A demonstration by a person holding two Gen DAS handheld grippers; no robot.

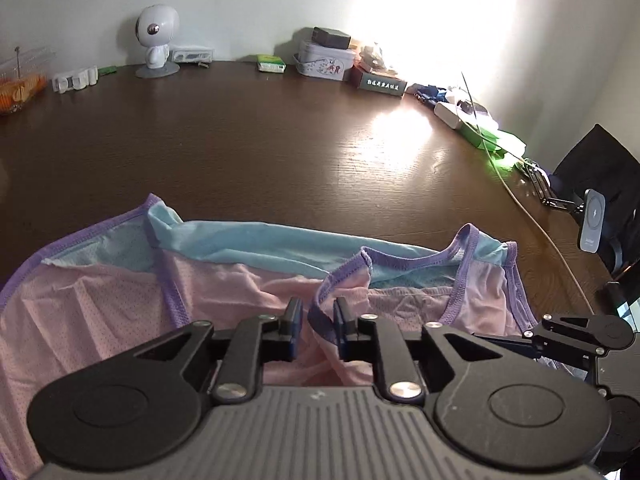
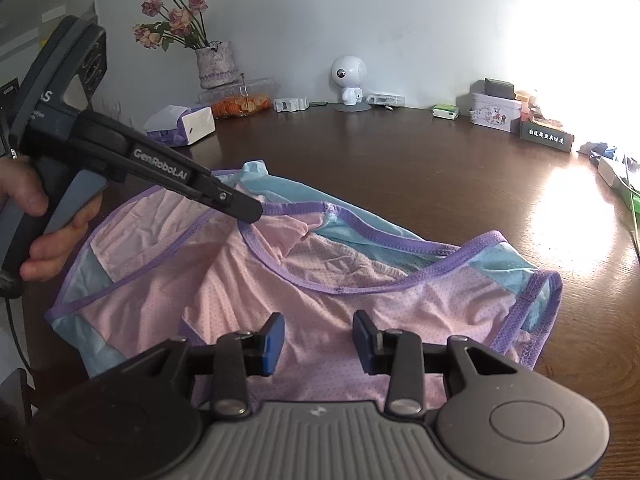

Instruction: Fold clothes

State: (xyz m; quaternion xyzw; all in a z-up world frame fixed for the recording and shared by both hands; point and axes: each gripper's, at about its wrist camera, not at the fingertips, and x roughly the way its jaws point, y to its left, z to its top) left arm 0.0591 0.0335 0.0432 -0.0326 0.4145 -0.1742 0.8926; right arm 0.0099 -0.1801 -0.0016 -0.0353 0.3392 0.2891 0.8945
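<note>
A pink mesh sleeveless top (image 1: 100, 312) with light-blue panels and purple trim lies rumpled on the dark wooden table (image 1: 280, 152). My left gripper (image 1: 317, 320) is low over the neckline. Its jaws stand apart, and a fold of the purple trim (image 1: 320, 316) rises between them, close to the right pad, without being pinched. In the right wrist view the same top (image 2: 360, 292) spreads across the table. There a hand holds the left gripper (image 2: 250, 212), whose tip is at the upper neckline. My right gripper (image 2: 320, 344) hovers open over the pink lower part, nothing between its fingers.
Along the wall stand a white robot figurine (image 2: 348, 80), a tin box (image 2: 494, 114), a tissue box (image 2: 188, 128), a vase of roses (image 2: 216, 64) and a clear food container (image 2: 240, 100). A cable (image 1: 532, 216) and a phone mount (image 1: 594, 220) lie at the right edge.
</note>
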